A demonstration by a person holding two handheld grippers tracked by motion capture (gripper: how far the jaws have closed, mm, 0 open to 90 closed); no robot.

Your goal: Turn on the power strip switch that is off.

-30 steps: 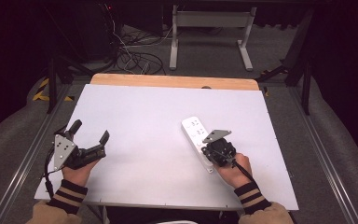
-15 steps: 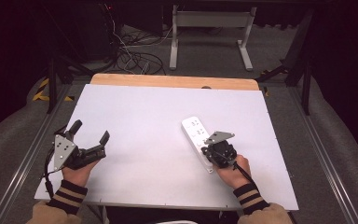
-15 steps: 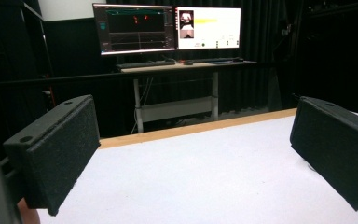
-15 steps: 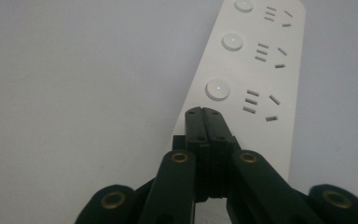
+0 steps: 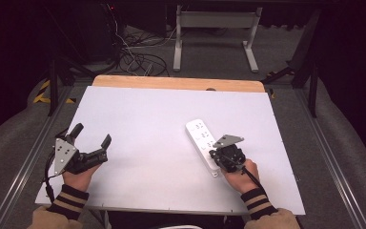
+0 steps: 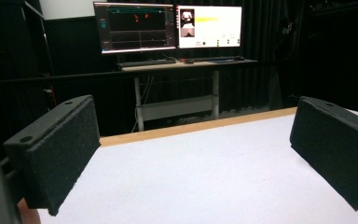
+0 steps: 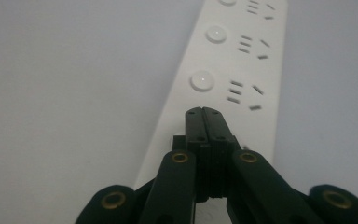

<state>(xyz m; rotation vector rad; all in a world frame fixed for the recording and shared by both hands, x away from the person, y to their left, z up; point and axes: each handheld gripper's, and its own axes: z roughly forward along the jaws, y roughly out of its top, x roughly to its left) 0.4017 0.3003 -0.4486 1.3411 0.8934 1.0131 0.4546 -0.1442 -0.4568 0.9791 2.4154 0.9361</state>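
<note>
We're holding the right tongs (image 5: 218, 159) over the near end of the power strip (image 5: 201, 137), right hand (image 5: 238, 169) coming in from the bottom edge, wrist angled up and left. In the right gripper view the right tongs (image 7: 202, 112) are pointing down along the strip (image 7: 233, 60), jaws pressed together with nothing between them, tips sitting over the strip's near end; we can't tell whether they're touching it.

Left hand (image 5: 78, 174) is resting at the near left of the table (image 5: 147, 114), well apart from the strip. Left tongs (image 5: 91, 133) are pointing away and slightly right, jaws standing wide apart, nothing between them. The left gripper view is looking level across the bare table (image 6: 200, 168) with both pads (image 6: 58, 149) framing it.

The strip is lying flat on the right half of the table, running diagonally from far left to near right, near end under the right tongs. Nothing is blocking either gripper.

Around: wooden strip (image 5: 176, 83) along the far table edge, a desk frame (image 5: 214, 28) and cables (image 5: 133, 57) on the floor beyond it. The left gripper view is also showing two lit monitors (image 6: 168, 25) on a desk behind the table.

Count: one power strip, three round buttons (image 7: 202, 80) with socket slots visible on it in the right gripper view, two tongs, two monitors.
</note>
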